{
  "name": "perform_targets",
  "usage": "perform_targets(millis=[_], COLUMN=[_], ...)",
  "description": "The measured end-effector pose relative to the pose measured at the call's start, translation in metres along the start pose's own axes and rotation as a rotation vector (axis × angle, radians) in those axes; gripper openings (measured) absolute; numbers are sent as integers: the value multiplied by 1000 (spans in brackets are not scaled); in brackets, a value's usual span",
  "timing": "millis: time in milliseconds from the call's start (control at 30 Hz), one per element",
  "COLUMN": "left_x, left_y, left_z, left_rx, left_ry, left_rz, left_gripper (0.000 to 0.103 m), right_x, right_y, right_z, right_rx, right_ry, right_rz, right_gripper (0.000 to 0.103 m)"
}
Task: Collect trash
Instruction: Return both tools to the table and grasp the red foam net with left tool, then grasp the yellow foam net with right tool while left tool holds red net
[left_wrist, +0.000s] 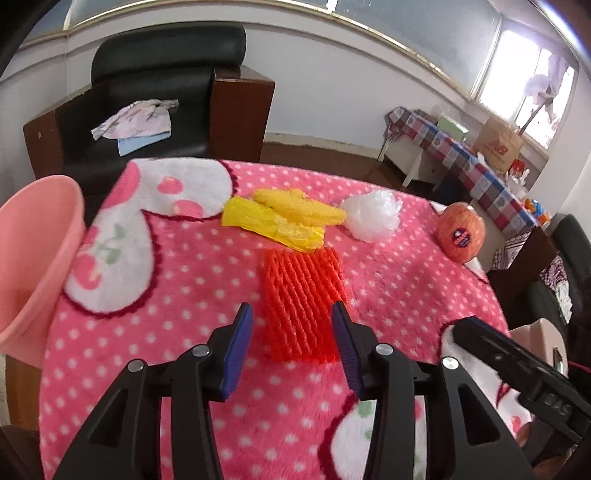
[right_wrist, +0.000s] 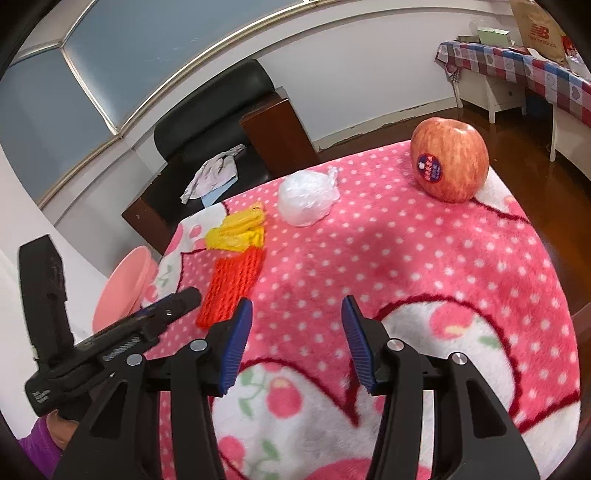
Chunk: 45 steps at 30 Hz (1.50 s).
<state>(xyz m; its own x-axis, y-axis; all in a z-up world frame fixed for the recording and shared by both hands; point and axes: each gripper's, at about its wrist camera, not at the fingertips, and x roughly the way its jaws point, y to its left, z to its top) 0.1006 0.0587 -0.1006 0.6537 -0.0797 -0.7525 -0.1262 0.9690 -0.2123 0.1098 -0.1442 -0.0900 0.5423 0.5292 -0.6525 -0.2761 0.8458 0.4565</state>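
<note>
On the pink dotted blanket (left_wrist: 192, 280) lies an orange foam net (left_wrist: 301, 302), right in front of my left gripper (left_wrist: 291, 310), whose blue pads stand open on either side of its near end without pressing it. Behind the net are a yellow foam net (left_wrist: 299, 208) on a yellow wrapper (left_wrist: 273, 225), and a crumpled white plastic bag (left_wrist: 371, 216). My right gripper (right_wrist: 297, 306) hovers open and empty over the blanket's near part, well short of the white bag (right_wrist: 306, 199). A pink bin (left_wrist: 33, 266) stands off the table's left edge.
A red apple (right_wrist: 448, 162) with a sticker sits at the far right of the table. A black armchair (left_wrist: 147, 92) with a cloth on its seat stands behind the table. A side table with a checked cloth (left_wrist: 480, 173) stands by the window.
</note>
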Motion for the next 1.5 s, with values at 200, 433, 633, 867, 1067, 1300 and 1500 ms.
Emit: perform_targets(millis=[200, 433, 633, 867, 1067, 1300, 1500], left_x=[32, 28, 3, -30, -39, -41, -45], left_y=[-6, -10, 3, 29, 60, 70, 69], left_z=[0, -6, -5, -8, -10, -12, -13], left_rx=[0, 17, 4, -5, -72, -95, -98], left_ry=[65, 13, -45, -133, -129, -127, -137], left_rz=[34, 5, -15, 29, 38, 26, 22], left_gripper=[44, 11, 10, 10, 10, 10, 10], right_x=[6, 23, 39, 73, 110, 145, 131], right_y=[-6, 0, 20, 73, 105, 82, 65], right_z=[12, 27, 36, 57, 78, 69, 58], right_rx=[-6, -18, -53, -178, -299, -223, -132], right_ry=[-8, 2, 15, 42, 29, 136, 137], right_rz=[-18, -2, 45, 120, 55, -11, 37], right_gripper=[51, 51, 51, 51, 51, 46, 15])
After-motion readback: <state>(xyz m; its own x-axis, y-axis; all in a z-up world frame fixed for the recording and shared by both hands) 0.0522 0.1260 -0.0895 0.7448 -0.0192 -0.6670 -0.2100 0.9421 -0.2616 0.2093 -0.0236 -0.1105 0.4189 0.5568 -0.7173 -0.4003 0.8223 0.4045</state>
